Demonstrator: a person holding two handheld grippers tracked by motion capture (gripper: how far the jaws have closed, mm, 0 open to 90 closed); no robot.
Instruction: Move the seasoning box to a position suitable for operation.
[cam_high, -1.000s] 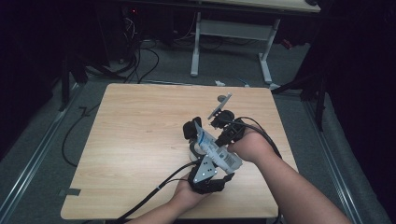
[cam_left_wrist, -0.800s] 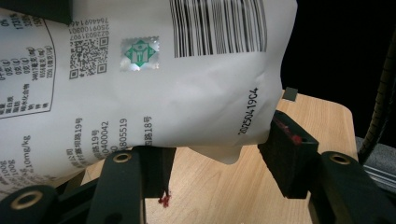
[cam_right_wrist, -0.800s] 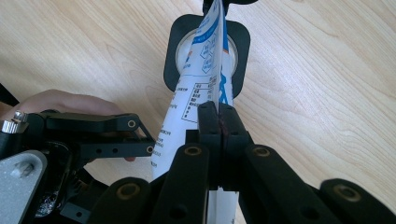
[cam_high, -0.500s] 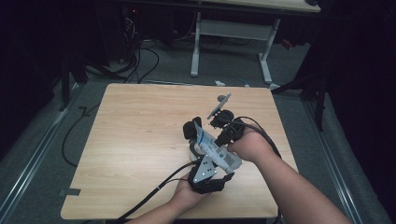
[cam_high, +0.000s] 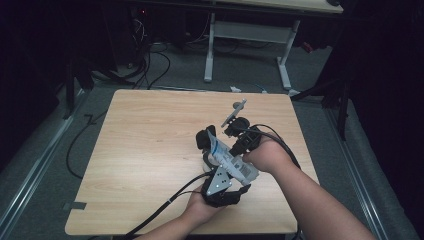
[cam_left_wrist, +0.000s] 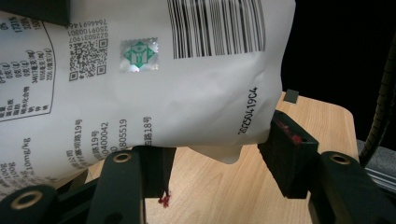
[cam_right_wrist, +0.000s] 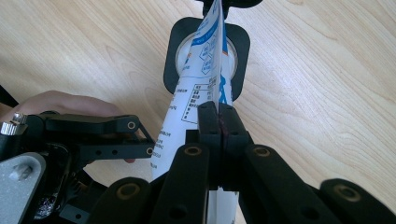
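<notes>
My right fingers (cam_right_wrist: 218, 122) are pressed together, pinching the top seam of the white pouch (cam_left_wrist: 140, 79) so it hangs steady. My left fingers (cam_left_wrist: 219, 158) clamp the pouch's body below that seam, holding it just above the counter (cam_high: 150, 150).

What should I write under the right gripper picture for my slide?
The right gripper pinches the edge of a white printed pouch above a wooden table.

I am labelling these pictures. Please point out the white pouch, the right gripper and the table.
white pouch (cam_left_wrist: 140, 102), left gripper view, printed side.
right gripper (cam_right_wrist: 218, 116), right gripper view, closed tips.
table (cam_high: 145, 145), high view, bare wood.
</notes>
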